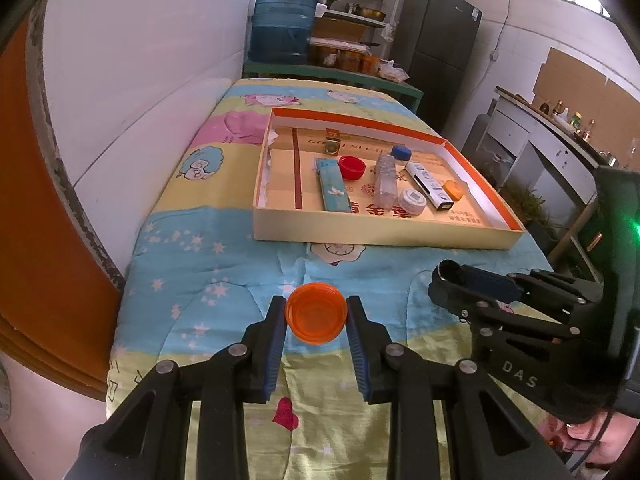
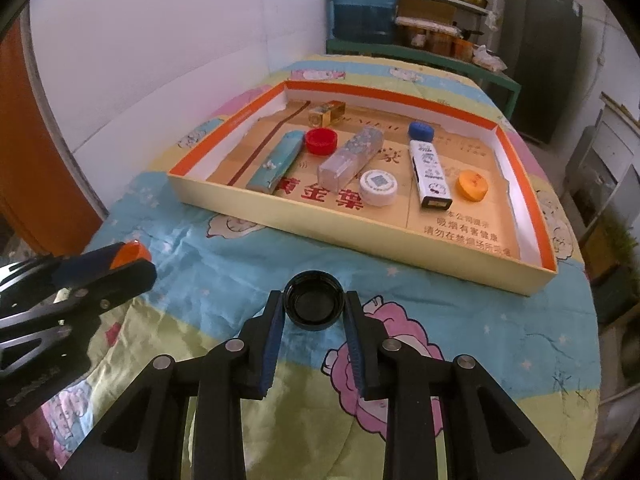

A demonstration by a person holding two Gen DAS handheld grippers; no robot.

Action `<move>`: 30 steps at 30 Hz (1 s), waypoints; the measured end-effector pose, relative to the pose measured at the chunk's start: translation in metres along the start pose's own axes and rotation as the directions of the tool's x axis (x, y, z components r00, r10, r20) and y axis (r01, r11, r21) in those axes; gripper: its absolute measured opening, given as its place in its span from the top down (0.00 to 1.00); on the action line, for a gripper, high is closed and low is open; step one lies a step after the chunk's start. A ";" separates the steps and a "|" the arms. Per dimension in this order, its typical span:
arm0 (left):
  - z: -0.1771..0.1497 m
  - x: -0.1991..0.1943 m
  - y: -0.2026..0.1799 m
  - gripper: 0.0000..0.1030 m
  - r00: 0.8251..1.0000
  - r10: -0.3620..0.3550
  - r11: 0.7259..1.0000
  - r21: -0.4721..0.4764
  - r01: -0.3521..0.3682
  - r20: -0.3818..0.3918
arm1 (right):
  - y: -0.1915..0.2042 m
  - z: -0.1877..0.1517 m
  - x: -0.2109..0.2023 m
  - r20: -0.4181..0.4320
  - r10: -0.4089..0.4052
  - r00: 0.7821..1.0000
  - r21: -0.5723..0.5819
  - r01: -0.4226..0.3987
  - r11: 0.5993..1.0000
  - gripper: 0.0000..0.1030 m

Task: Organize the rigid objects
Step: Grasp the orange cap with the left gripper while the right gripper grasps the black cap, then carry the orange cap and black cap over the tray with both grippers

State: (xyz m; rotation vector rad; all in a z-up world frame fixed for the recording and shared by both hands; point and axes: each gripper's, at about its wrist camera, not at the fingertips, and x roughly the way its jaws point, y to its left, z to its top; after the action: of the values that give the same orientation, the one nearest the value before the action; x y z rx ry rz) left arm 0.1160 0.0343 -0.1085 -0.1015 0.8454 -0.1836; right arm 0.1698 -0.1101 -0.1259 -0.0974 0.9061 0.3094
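Note:
An orange cap [image 1: 316, 318], hollow side up, sits between the blue pads of my left gripper [image 1: 316, 308], which is shut on it just above the quilt. My right gripper [image 2: 314, 300] is shut on a black cap [image 2: 314, 304], also hollow side up. Each gripper shows in the other's view: the right gripper [image 1: 444, 280] at the right, the left gripper [image 2: 132, 264] at the left with the orange cap [image 2: 130, 254] in it. Beyond both lies a shallow cardboard box [image 2: 360, 240] with an orange inner rim.
Inside the box [image 1: 380, 236] lie a red cap [image 2: 320, 141], a blue cap [image 2: 421, 129], a white cap [image 2: 378, 187], an orange cap [image 2: 472, 186], a clear case [image 2: 352, 156], a teal packet [image 2: 276, 166], a white tube [image 2: 430, 174] and a gold box [image 2: 326, 114]. A white wall runs along the left.

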 end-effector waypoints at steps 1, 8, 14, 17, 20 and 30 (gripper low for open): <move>0.000 -0.001 0.000 0.71 1.000 0.000 1.000 0.001 0.000 0.001 | 0.000 0.000 -0.003 0.004 0.000 1.000 0.000 0.000 1.000 0.71; 0.008 -0.009 -0.007 0.71 1.000 -0.008 1.000 0.014 0.008 0.022 | -0.002 0.003 -0.018 0.028 -0.007 1.000 -0.003 0.007 1.000 0.71; 0.018 -0.014 -0.015 0.71 0.999 -0.016 0.999 0.031 0.015 0.039 | -0.004 0.007 -0.031 0.050 -0.017 0.999 -0.013 0.018 1.000 0.71; 0.024 -0.017 -0.021 0.71 0.999 -0.021 0.999 0.044 0.019 0.049 | -0.007 0.010 -0.037 0.058 -0.021 0.998 -0.015 0.022 1.000 0.71; 0.031 -0.019 -0.026 0.71 0.998 -0.025 0.998 0.057 0.021 0.059 | -0.011 0.013 -0.041 0.063 -0.023 0.998 -0.013 0.024 1.000 0.71; 0.057 -0.020 -0.046 0.71 0.995 -0.048 0.994 0.098 0.040 0.084 | -0.024 0.022 -0.052 0.082 -0.047 0.996 -0.016 0.048 0.999 0.71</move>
State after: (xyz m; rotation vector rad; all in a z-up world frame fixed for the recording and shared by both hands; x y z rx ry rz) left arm 0.1409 -0.0062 -0.0488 -0.0371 0.7473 -0.2591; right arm 0.1638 -0.1396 -0.0724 -0.1215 0.8192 0.2752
